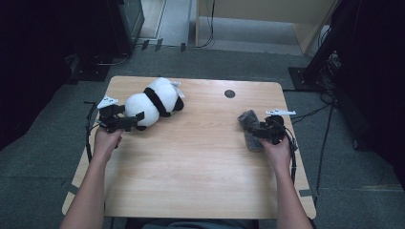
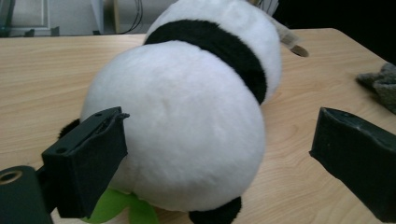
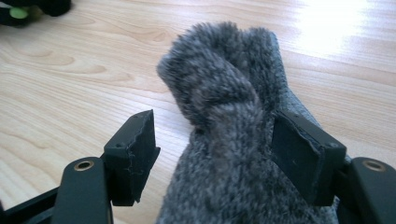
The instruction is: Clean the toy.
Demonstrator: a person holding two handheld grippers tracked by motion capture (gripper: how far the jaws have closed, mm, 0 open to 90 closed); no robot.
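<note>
High view: a panda (image 1: 152, 101) lies at the surface's (image 1: 191, 162) far left, a grey sock (image 1: 250, 129) at its right, well apart; a dark disc (image 1: 229, 93) sits near the far edge. The left gripper (image 1: 128, 121) reaches level to the panda's rump, the right gripper (image 1: 258, 132) to the sock. Grey floor surrounds.

Left gripper view: fingers (image 2: 88, 163) released, spread around the panda (image 2: 187, 130).

Right gripper view: fingers (image 3: 133, 154) released; the sock (image 3: 224, 140) lies between, brushing one.
</note>
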